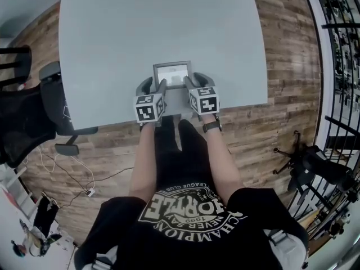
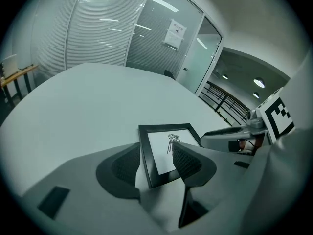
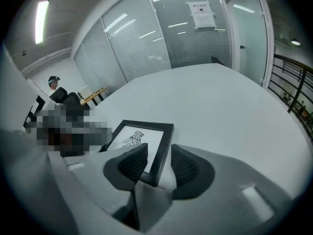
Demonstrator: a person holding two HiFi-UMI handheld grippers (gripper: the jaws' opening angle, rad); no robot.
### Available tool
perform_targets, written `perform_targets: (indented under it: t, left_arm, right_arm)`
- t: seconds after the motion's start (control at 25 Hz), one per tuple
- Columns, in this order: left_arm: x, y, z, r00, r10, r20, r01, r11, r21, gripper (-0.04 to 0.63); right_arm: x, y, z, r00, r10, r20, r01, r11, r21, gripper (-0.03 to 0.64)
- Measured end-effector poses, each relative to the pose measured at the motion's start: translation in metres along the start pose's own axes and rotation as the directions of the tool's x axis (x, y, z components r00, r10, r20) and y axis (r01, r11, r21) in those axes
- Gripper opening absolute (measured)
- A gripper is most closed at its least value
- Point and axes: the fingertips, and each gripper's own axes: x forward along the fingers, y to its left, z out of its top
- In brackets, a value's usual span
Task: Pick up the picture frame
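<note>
Picture frame (image 1: 172, 73) (image 2: 168, 151) (image 3: 139, 141): black border, line drawing on white, lying flat on the grey table (image 1: 140, 27) close to its near edge, with broad tabletop stretching beyond and to both sides. Left gripper (image 1: 153, 86) (image 2: 156, 148): jaws apart, straddling the frame's left border, pads not pressing; right gripper (image 1: 197, 83) (image 3: 159, 151): jaws apart likewise, astride the right border. Surroundings: black office chair (image 1: 34, 111) at the table's left edge, wood floor (image 1: 253, 128) off the near edge.
</note>
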Motion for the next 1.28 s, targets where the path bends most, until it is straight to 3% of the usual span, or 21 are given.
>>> perform_targets:
  t: [0.36,0.48,0.88,1.04,1.28]
  left_arm:
    - [0.016,0.004,-0.012,0.999,0.034,-0.019,-0.034,0.999,0.008,0.186]
    - [0.018,0.01,-0.012,0.998,0.064,-0.024,-0.064,0.998,-0.002,0.129]
    - [0.016,0.017,-0.006,0.993,0.107,-0.044,-0.109,0.992,-0.058,0.072]
    - [0.009,0.012,0.011,0.995,0.1,-0.015,-0.1,0.995,-0.023,0.072]
    - [-0.007,0.005,0.052,0.993,0.098,0.067,-0.099,0.995,0.007,0.071]
  right_arm:
    - [0.012,-0.001,-0.014,1.0,0.002,-0.01,-0.001,1.0,0.014,0.128]
    - [0.014,-0.002,-0.013,1.0,0.004,-0.006,-0.003,1.0,0.029,0.103]
    - [0.011,-0.004,-0.009,1.0,-0.005,-0.017,0.006,0.996,0.087,0.083]
    - [0.004,-0.004,0.004,1.0,0.0,0.021,-0.002,0.996,0.092,0.08]
    - [-0.014,-0.002,0.045,0.994,-0.04,0.104,0.038,0.999,0.025,0.078]
